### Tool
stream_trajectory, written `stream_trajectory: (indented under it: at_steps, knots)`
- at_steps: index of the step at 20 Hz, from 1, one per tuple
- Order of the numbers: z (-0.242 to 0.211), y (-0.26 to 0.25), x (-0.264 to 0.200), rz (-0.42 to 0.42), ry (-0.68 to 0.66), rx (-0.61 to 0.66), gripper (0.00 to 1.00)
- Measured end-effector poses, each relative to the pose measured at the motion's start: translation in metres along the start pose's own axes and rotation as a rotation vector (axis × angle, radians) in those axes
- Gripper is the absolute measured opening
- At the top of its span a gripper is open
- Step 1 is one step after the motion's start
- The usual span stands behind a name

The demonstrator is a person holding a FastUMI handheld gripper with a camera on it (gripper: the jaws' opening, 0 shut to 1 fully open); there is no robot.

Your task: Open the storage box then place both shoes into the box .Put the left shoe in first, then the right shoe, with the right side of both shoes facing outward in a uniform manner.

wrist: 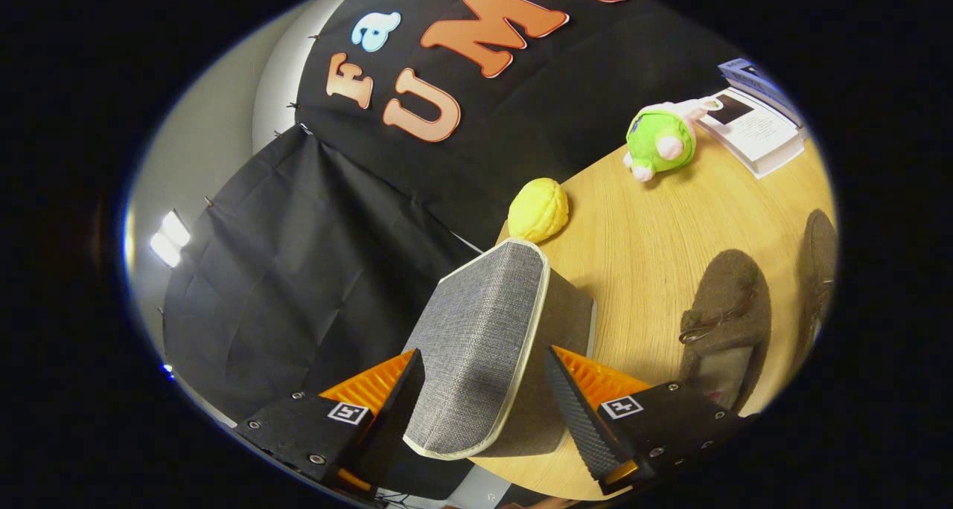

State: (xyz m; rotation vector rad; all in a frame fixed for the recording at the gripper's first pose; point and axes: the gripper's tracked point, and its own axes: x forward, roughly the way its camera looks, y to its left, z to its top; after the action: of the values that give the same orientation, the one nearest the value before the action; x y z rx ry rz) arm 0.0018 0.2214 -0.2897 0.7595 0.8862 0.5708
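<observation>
The grey woven lid [476,338] of the storage box, edged with pale piping, stands tilted up between my fingers. My gripper [484,390] is shut on it, one finger on the woven outer face and the other on the darker inner side [562,315]. The box's body below is hidden. Two brown fuzzy shoes lie on the wooden table [640,234] beyond the far finger: the nearer shoe [726,323] shows its lace and opening, and the second shoe [819,271] lies past it.
A yellow ridged soft toy [537,210] sits at the table's edge just beyond the lid. Farther off are a green plush toy [661,141] and a stack of booklets [752,122]. Black cloth hangs behind the table.
</observation>
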Motion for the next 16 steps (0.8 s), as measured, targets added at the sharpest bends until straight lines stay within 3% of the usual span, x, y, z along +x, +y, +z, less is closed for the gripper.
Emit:
stream_trajectory:
  at_steps: [9, 16]
  knots:
    - [-0.023, 0.001, 0.031, 0.108, 0.075, 0.092, 0.96]
    - [-0.013, -0.001, 0.041, 0.232, 0.03, 0.304, 0.95]
